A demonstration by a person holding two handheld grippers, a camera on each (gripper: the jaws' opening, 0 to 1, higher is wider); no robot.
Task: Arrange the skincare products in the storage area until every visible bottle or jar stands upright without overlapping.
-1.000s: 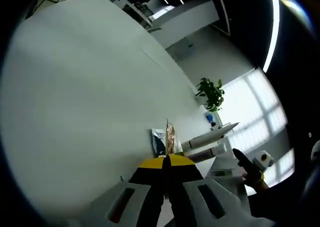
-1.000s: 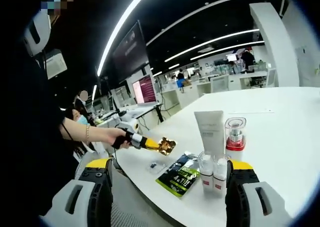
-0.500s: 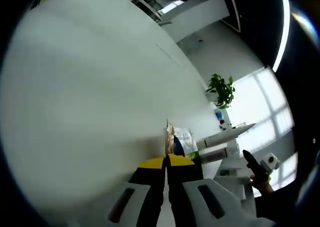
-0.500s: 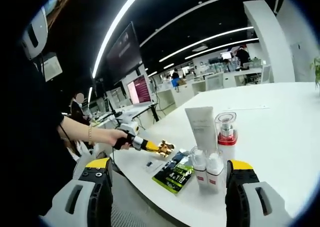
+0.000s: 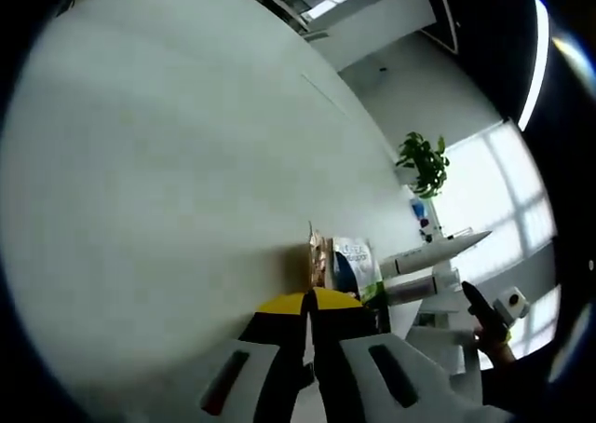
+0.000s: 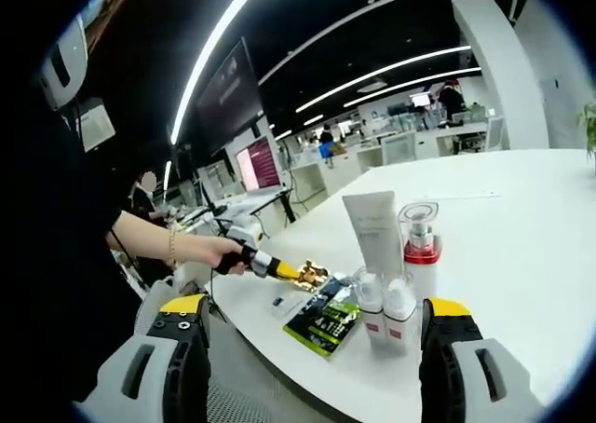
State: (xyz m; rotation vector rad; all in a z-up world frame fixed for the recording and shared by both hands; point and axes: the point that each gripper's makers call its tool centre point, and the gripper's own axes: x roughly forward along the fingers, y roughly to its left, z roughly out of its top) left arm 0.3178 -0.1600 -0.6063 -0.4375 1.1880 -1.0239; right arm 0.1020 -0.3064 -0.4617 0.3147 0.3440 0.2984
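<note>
My left gripper (image 5: 311, 295) is shut on a thin gold foil sachet (image 5: 316, 253), held edge-on just above the white table (image 5: 168, 162). In the right gripper view a hand holds that gripper (image 6: 250, 258) with the gold sachet (image 6: 310, 274) at its tip, beside a green and black sachet (image 6: 324, 317) lying flat. A white tube (image 6: 371, 231), a pump bottle (image 6: 421, 248) with a red base, and two small white-capped bottles (image 6: 371, 304) stand upright close together. My right gripper (image 6: 315, 306) is open and holds nothing, short of the group.
The table's curved front edge (image 6: 279, 348) runs close under the sachets. A small dark item (image 6: 279, 303) lies near that edge. Desks with monitors (image 6: 265, 167) and a seated person (image 6: 149, 185) lie to the left. A potted plant (image 5: 424, 160) stands far off.
My left gripper has carried the gold sachet closer to the green sachet, which now lies just beside it. The right gripper view has drawn slightly nearer the bottles.
</note>
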